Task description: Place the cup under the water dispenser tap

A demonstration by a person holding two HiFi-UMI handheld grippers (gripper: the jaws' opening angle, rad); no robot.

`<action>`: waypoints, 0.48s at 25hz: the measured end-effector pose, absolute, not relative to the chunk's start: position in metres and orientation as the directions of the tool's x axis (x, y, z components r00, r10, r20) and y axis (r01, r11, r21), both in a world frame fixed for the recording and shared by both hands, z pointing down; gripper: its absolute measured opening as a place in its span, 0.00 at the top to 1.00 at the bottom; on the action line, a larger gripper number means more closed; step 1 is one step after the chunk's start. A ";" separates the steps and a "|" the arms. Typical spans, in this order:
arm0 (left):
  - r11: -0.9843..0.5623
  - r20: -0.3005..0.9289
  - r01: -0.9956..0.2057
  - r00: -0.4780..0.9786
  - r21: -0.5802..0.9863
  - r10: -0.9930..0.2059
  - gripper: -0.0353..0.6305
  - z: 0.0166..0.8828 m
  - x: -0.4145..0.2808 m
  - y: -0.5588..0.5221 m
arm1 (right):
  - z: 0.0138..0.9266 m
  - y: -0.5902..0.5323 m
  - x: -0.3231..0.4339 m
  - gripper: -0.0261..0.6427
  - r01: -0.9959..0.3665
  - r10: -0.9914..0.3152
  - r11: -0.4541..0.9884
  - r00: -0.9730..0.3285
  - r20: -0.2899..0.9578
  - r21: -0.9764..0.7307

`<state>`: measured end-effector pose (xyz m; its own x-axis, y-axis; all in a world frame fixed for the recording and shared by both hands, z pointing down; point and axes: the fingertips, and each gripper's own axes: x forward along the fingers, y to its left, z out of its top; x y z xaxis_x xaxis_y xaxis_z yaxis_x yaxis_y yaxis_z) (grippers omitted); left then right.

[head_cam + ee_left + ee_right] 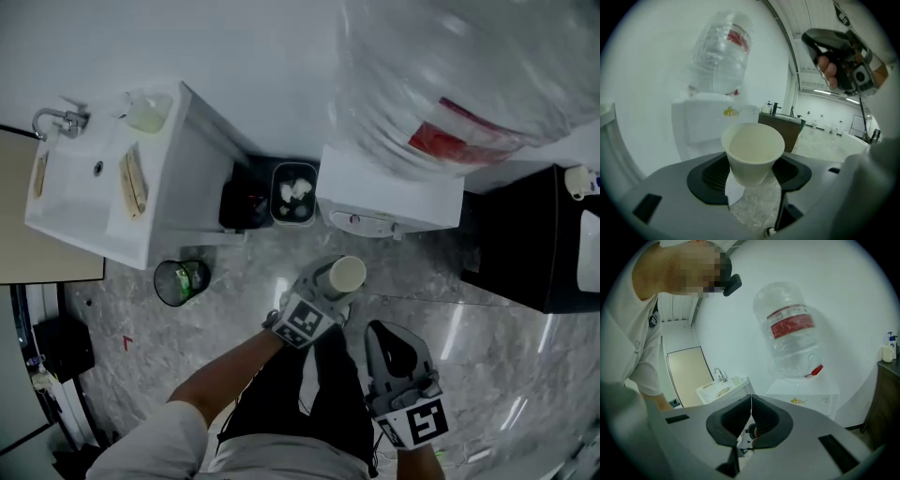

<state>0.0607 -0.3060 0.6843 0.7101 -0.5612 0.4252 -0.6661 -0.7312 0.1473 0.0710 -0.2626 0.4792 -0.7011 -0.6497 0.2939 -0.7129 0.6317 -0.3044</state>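
Starting far left: white sink [84,178], well out of play, with a wire bin [181,281] on the floor below it.

On to the left gripper [326,292], out in front of the body. Fingers [712,176] clamped on the paper cup [753,152], one pad on each side of the lower wall. Rim up and clear, mouth open, looks empty inside. Carried in the air, then, near the water dispenser [389,192] but not yet under its tap; tap itself hard to pick out from here.

Light as anything, by the look of it, and thin-walled. Easy to crush or squash oval under a hard squeeze, easy to tip once set down. Best held low on the tapered wall, as now, gently, and away from the rolled rim.

Above the dispenser, a big clear bottle [450,84] with a red label.

Further right, the right gripper [392,337], low beside the leg. Fingers [768,420] pressed together with nothing between them.

Far right, a dark cabinet [525,253].
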 end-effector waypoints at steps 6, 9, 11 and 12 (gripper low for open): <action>-0.731 0.460 -0.673 0.688 0.114 -0.561 0.53 0.807 0.057 -0.345 | 0.554 -0.279 0.065 0.94 -0.718 -0.637 0.626 -0.696 0.332 -0.304; -0.721 0.469 -0.685 0.674 0.108 -0.570 0.53 0.855 0.057 -0.362 | 0.586 -0.290 0.064 0.94 -0.722 -0.632 0.621 -0.692 0.350 -0.305; -0.711 0.475 -0.697 0.660 0.097 -0.582 0.53 0.883 0.060 -0.373 | 0.603 -0.295 0.064 0.94 -0.723 -0.628 0.621 -0.690 0.361 -0.302; -0.703 0.479 -0.705 0.650 0.091 -0.590 0.53 0.895 0.062 -0.378 | 0.610 -0.297 0.065 0.94 -0.724 -0.625 0.620 -0.689 0.367 -0.303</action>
<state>0.0616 -0.3780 0.8950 0.6502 -0.5901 0.4785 -0.7051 -0.7032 0.0908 0.0646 -0.2972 0.6101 -0.6890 -0.6251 0.3669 -0.7238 0.6201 -0.3027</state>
